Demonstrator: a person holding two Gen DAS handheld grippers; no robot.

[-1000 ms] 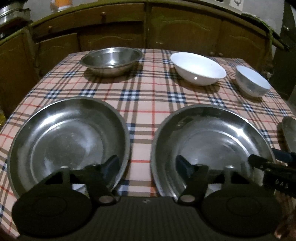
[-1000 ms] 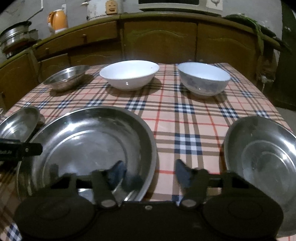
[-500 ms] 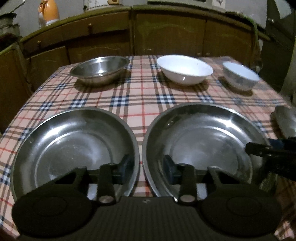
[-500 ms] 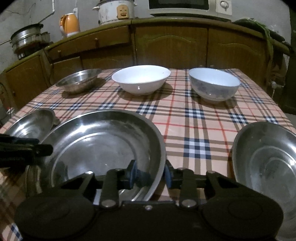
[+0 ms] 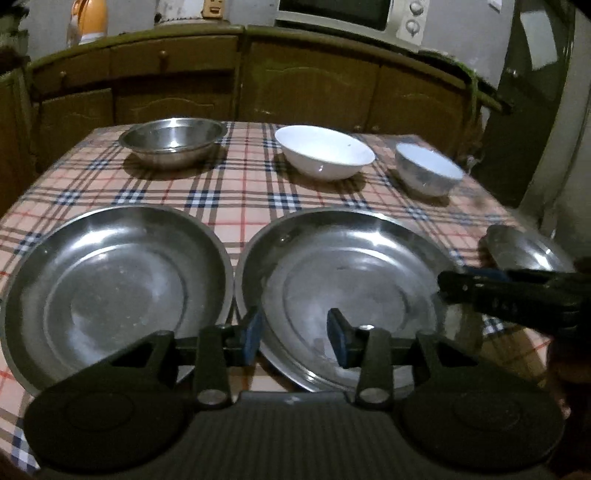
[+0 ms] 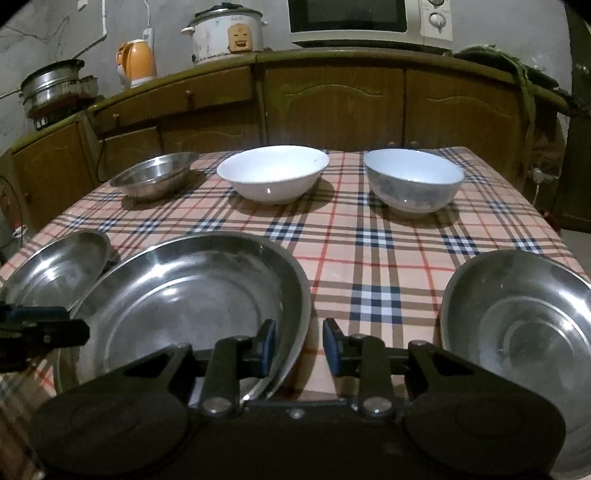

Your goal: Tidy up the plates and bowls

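Three steel plates lie along the near side of the checked table. My left gripper is open, its fingers astride the near left rim of the middle plate; the left plate lies beside it. My right gripper is open, astride the middle plate's right rim. The right plate lies apart. At the back stand a steel bowl, a white bowl and a patterned bowl.
The table is edged by wooden cabinets behind. A kettle, rice cooker, microwave and steel pots stand on the counter. Each gripper shows at the edge of the other's view.
Both grippers narrowed half a second ago; the left has widened again. Both cameras have tilted up, showing more of the cabinets and counter. The plates and bowls have not moved.
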